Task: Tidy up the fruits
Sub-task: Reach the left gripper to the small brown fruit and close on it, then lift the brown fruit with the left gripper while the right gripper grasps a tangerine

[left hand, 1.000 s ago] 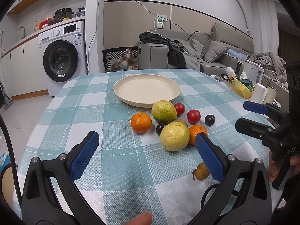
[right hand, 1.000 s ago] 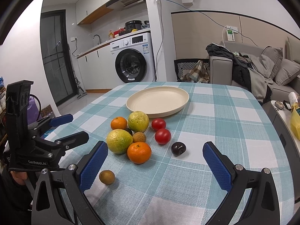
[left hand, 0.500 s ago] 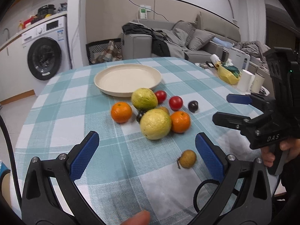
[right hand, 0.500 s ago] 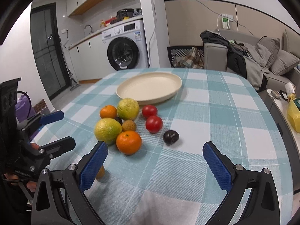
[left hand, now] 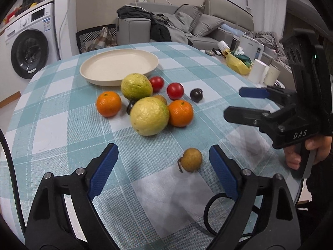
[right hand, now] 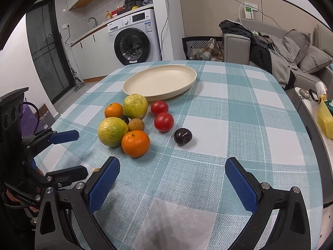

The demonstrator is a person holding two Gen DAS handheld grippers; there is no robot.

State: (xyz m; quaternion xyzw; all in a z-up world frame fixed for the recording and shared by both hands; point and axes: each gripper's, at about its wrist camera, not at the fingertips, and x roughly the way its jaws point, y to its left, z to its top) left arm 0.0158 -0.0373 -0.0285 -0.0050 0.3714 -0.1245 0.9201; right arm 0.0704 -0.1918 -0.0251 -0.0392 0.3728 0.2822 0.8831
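Left claw being lowered over the stray longan while the plate waits unfilled

The left claw [left hand: 163,162] is seen wide but closing, its blue pads not yet touching the longan [left hand: 191,159], which lies between them, nearer the right-hand pad, apart from the pile; the heap of oranges, green citrus [left hand: 149,115], tomatoes and plum lies beyond its tips, with the cream plate [left hand: 119,66] farther still, judged the destination; the right claw [right hand: 171,179] is held wide and empty above the worktop [right hand: 239,125], the plum [right hand: 183,136] just ahead.

home: washing machine [right hand: 133,41], sofa [left hand: 208,20]
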